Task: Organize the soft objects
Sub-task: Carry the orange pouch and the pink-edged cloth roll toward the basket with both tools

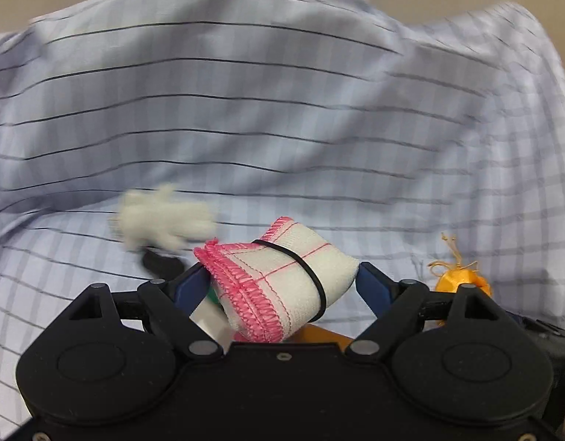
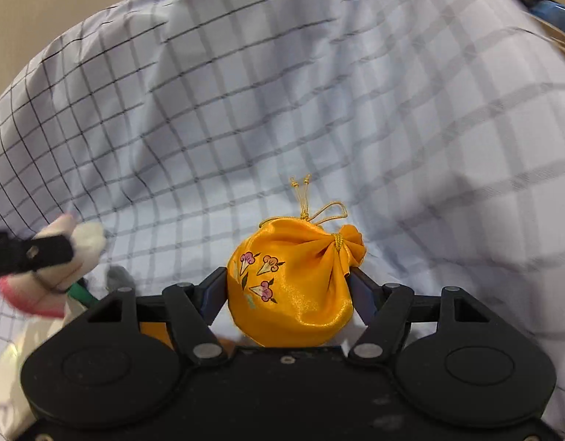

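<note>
My left gripper (image 1: 282,279) is shut on a rolled white cloth with pink stitched edges (image 1: 282,279), bound by a black elastic band, above a pale blue checked sheet (image 1: 282,110). A small white fluffy toy (image 1: 161,222) lies on the sheet just ahead to the left. My right gripper (image 2: 288,286) is shut on an orange satin drawstring pouch with flower prints (image 2: 293,286). The pouch also shows at the right of the left wrist view (image 1: 460,281). The left gripper with its cloth shows at the left edge of the right wrist view (image 2: 43,268).
The rumpled checked sheet (image 2: 319,110) fills both views, rising in folds behind. Beige wall shows above it. A blue rim with something dark on it (image 2: 550,11) sits at the top right of the right wrist view.
</note>
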Demonstrator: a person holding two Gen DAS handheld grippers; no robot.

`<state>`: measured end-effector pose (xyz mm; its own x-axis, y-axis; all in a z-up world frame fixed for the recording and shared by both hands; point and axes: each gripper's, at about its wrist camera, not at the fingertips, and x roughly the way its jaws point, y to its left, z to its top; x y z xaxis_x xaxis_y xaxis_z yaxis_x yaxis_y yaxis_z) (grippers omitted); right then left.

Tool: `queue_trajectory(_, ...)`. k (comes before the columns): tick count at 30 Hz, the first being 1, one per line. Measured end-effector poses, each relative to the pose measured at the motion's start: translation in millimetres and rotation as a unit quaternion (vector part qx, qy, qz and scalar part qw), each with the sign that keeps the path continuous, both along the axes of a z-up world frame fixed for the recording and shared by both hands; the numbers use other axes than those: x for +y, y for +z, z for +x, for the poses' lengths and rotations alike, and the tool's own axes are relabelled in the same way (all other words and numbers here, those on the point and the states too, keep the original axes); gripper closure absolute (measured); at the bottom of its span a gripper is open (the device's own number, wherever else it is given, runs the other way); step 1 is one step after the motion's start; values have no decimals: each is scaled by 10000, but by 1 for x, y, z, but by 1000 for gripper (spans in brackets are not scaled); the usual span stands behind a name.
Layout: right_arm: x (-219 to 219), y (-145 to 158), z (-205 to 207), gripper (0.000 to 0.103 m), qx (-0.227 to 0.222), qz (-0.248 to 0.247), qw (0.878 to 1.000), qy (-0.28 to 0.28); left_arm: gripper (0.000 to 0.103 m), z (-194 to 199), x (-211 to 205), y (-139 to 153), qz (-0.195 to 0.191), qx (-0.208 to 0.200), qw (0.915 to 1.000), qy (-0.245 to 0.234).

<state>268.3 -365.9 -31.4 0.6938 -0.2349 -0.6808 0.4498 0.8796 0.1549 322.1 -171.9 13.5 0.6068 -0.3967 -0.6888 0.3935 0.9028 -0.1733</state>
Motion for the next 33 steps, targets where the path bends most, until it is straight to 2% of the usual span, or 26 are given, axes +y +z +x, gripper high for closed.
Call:
queue_trajectory(10,-20,-24,-90,34,155,288,9993,-199,21,-54,-78,-16,249,391,9931,-1074)
queue_trajectory(16,-9,-23,-132,34,105,330,9993,-138,21,-86,-85,-15,238,594,9891,-1326)
queue_trajectory(26,24,-13,-194,34,81,584,9983,38,21,-149,-17,12,186,614,9926,-1029)
queue_trajectory(33,61,1,-230,34,-107,583,9978,283,21,-195,51,15,352,583,9964,-503)
